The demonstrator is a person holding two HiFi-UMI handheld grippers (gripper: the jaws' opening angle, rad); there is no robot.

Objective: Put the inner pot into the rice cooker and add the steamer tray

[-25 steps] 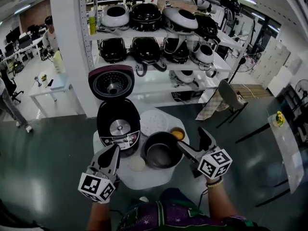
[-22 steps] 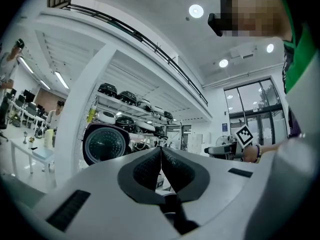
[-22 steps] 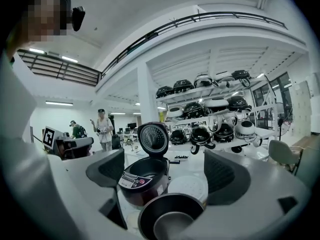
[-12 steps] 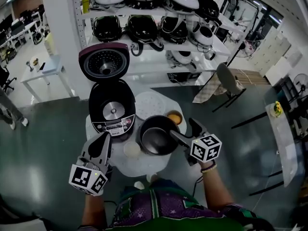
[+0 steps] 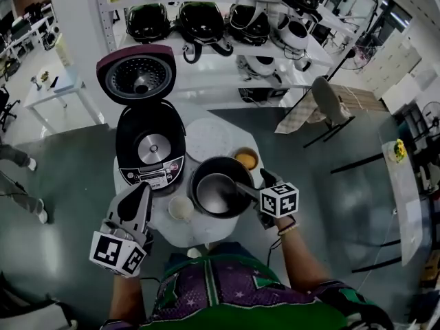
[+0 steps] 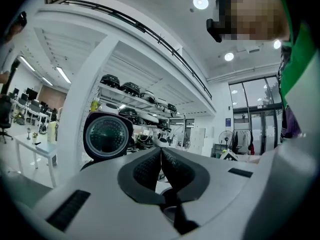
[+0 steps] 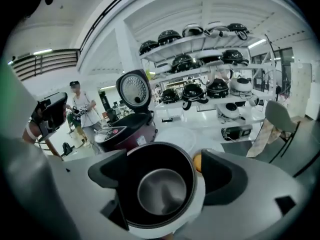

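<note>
The black inner pot stands on the small round white table, right of the open maroon rice cooker, whose lid is raised. The white steamer tray lies flat behind the pot. My right gripper is open over the pot's right rim. In the right gripper view the pot nearly fills the gap between that gripper's fingers, and I see no pad pressing on it. My left gripper is shut and empty, in front of the cooker; its view faces the lid.
A small orange-filled bowl sits behind the pot, and a small white dish sits to its left. Shelves with several rice cookers stand beyond the table. A chair is at the right. A person stands far off.
My right gripper has dropped down over the pot's rim and tipped downward. My left gripper has sunk a little. The head view has tilted, so the table sits higher in the picture.
</note>
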